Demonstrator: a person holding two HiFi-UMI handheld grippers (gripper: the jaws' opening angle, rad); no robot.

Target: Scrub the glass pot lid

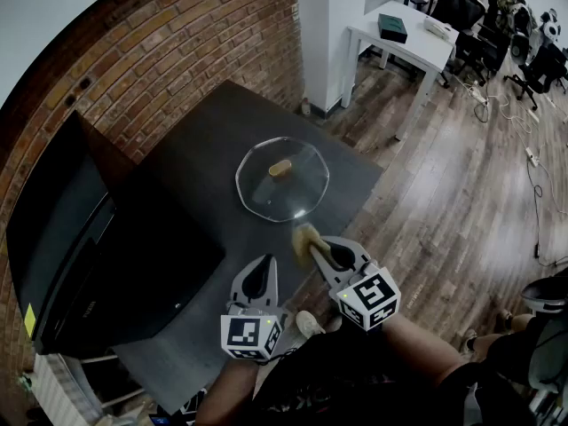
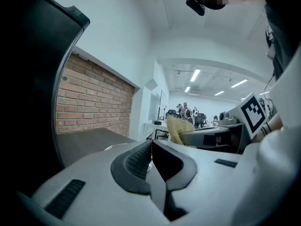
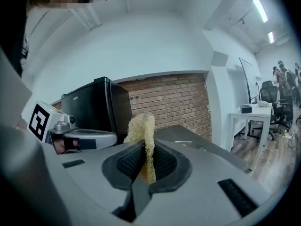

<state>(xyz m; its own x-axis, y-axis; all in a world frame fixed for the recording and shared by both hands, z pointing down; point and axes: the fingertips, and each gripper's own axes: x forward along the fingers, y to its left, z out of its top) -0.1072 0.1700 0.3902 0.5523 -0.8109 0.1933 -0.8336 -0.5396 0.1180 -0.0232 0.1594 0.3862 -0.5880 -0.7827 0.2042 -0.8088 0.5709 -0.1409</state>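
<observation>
The round glass pot lid point(image 1: 282, 179) with a tan knob lies flat on the dark table point(image 1: 204, 176), far from me. My right gripper point(image 1: 318, 252) is shut on a yellow loofah scrubber point(image 3: 142, 131), held in the air short of the lid's near rim; the scrubber point(image 1: 306, 239) sticks out past the jaws. My left gripper point(image 1: 259, 282) hangs shut and empty beside it, over the table's near edge. In the left gripper view the jaws point(image 2: 151, 157) meet with nothing between them, and the scrubber point(image 2: 177, 128) shows to the right.
A black cabinet-like appliance point(image 1: 80, 247) stands at the table's left against a brick wall point(image 1: 177, 51). A white desk point(image 1: 404, 34) and office chairs stand further off on the wood floor point(image 1: 461, 185).
</observation>
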